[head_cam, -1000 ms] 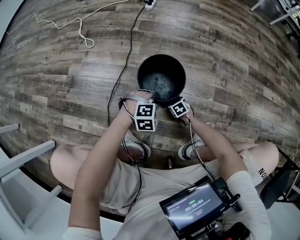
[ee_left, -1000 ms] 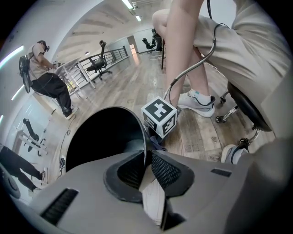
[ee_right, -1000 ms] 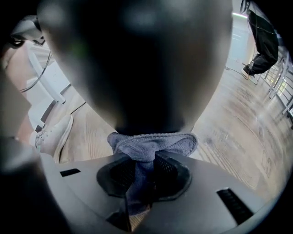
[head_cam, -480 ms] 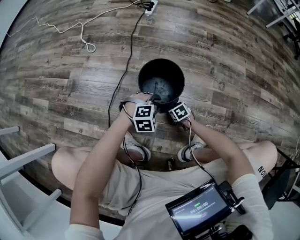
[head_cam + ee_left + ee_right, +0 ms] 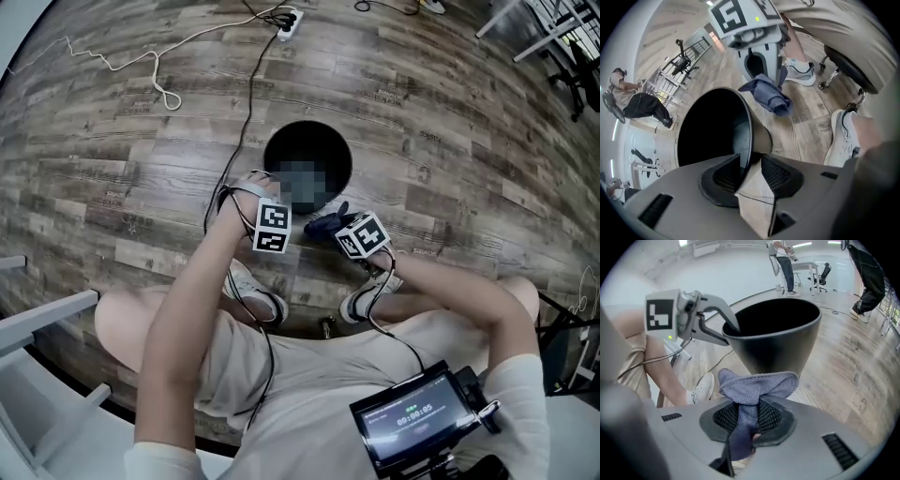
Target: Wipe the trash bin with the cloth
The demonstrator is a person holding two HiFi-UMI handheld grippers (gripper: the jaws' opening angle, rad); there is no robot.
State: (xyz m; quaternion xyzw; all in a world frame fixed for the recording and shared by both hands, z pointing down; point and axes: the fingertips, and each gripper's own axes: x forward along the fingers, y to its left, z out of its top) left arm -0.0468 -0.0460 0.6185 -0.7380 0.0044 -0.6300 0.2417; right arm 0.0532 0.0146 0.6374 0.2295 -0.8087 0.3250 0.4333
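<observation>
Cloth (image 5: 757, 383) in right fingers (image 5: 771, 416); bin (image 5: 758, 136) rim between opening left fingers (image 5: 777, 172).

Around the trash bin (image 5: 328, 145), the wooden floor from 12 to 4 o'clock lies bare, so a gripper could pass freely there. A black cable (image 5: 249, 94) runs close along the 9 to 11 o'clock side, with a white cord (image 5: 157, 73) well out at 10. The near side is crowded: the left gripper (image 5: 273, 194) at 7 o'clock, jaws opening astride the rim, the right gripper (image 5: 334, 226) clamped on the cloth (image 5: 322, 223) at 5, and shoes (image 5: 261, 300) behind at 6.
</observation>
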